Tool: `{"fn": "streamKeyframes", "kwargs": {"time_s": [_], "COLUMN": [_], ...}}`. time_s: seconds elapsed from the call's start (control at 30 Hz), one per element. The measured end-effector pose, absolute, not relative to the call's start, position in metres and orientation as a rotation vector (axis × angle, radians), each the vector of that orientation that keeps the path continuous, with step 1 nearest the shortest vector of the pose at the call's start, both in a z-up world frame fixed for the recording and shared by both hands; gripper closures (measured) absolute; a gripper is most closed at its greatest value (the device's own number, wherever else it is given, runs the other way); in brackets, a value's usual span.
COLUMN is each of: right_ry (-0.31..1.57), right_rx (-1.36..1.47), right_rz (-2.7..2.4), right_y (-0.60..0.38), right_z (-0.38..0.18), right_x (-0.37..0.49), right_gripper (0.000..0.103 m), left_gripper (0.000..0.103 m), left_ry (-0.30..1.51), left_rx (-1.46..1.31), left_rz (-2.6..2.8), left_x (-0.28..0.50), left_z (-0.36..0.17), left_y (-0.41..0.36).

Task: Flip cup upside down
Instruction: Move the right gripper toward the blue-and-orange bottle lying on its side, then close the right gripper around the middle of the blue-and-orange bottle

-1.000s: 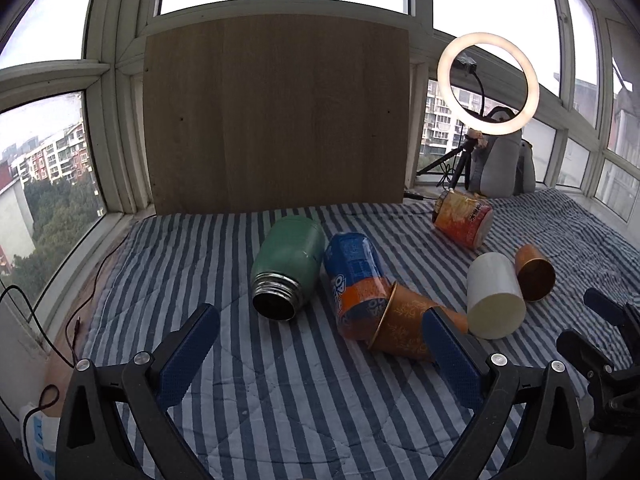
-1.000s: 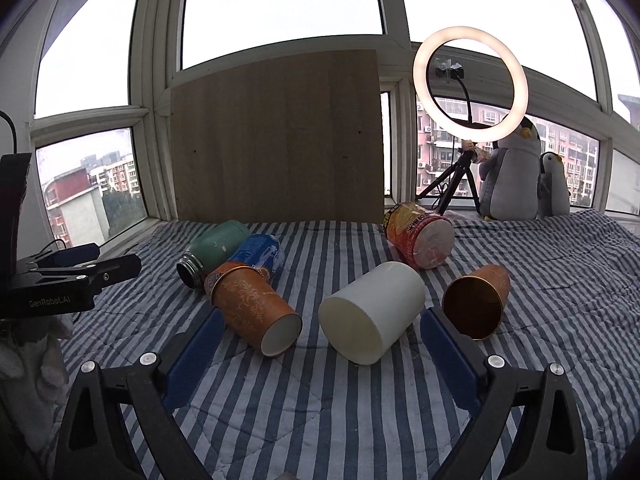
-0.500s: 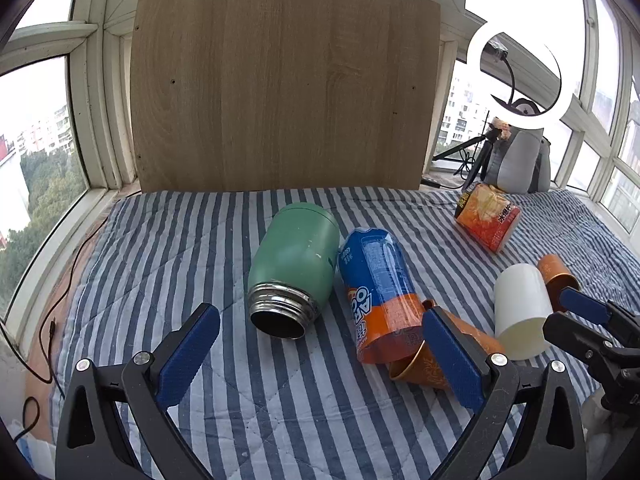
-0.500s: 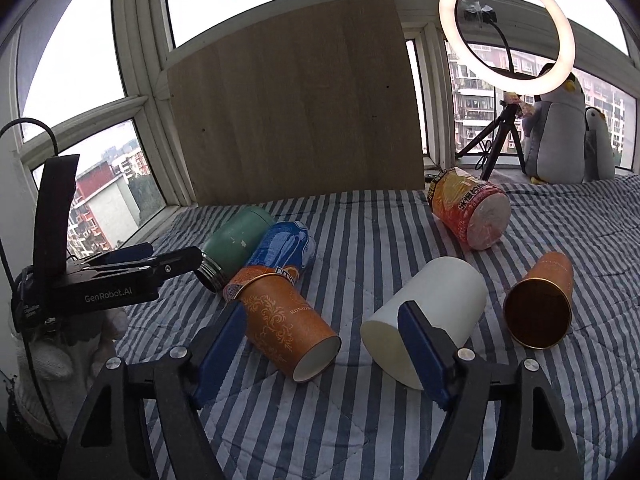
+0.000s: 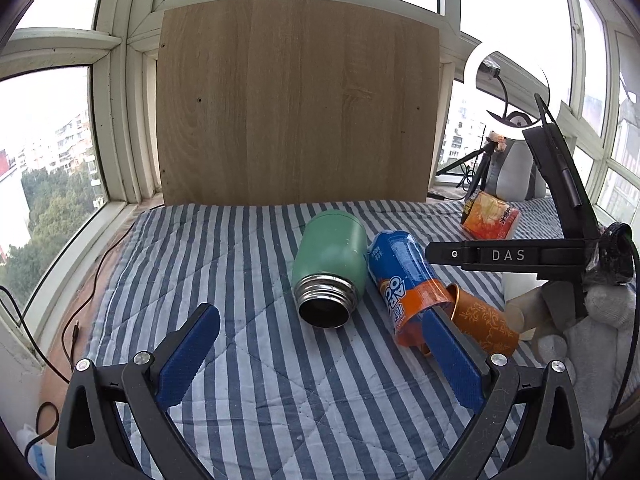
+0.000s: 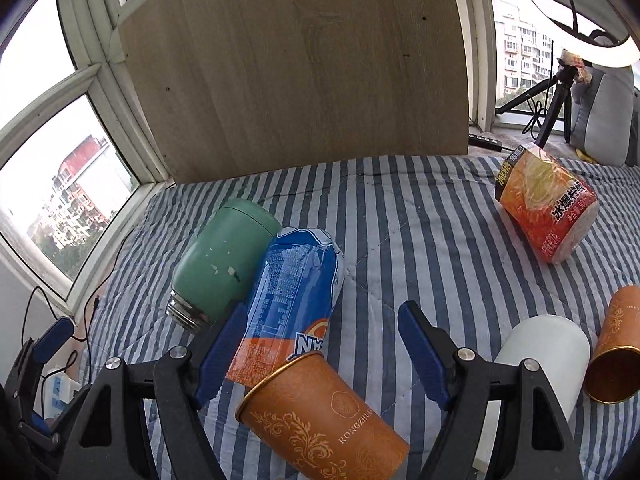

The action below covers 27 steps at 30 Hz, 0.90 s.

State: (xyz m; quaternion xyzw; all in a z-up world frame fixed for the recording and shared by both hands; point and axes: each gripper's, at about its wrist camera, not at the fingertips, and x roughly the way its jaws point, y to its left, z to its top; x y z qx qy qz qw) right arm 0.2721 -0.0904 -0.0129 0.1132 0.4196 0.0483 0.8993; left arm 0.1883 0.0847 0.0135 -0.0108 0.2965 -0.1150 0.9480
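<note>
Left wrist view shows the left gripper (image 5: 316,344) spread wide over the striped cloth (image 5: 248,360), holding nothing. Right wrist view shows the right gripper (image 6: 320,334) also wide open and empty; the orange paper cup (image 6: 320,412) lies on its side between its fingers, its rim against the blue can (image 6: 288,304).

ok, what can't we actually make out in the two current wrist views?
- White cup: left wrist view, mostly hidden behind the right gripper's body and the gloved hand.
- Orange patterned cup: right wrist view, base cut off by the bottom edge.
- Green flask: right wrist view, mouth faces away.
</note>
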Motion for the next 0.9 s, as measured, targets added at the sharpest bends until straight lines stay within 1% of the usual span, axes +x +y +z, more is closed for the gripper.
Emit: {"fn": "streamKeyframes", "kwargs": {"time_s": [0.13,0.4,0.47,0.8,0.9], "right_ry": [0.921,1.025,1.059,1.152,1.17], "right_rx": [0.233,0.224,0.235,0.387,0.379], "right_rz": [0.098,0.103,0.106,0.178,0.212], "right_y": [-0.084,-0.069,-0.068,-0.068,-0.057], "right_z": [-0.018,-0.033,-0.039,-0.043,-0.044], "right_x": [0.29,0.323,0.328,0.32,0.311], "right_gripper": [0.028,0.029,0.044,0.045,0.045], "left_gripper": [0.001,0.001,0.001,0.001,0.001], "left_ry": [0.64,0.622,0.615,0.596,0.586], "left_rx": [-0.09,-0.153,-0.152,-0.17,-0.192], "left_rz": [-0.243,-0.221,-0.223,-0.23,-0.221], "left_x": [0.195,0.196,0.194,0.19,0.189], "left_z": [0.012,0.019,0.021,0.025,0.028], "left_y": [0.098,0.118,0.118,0.121,0.129]}}
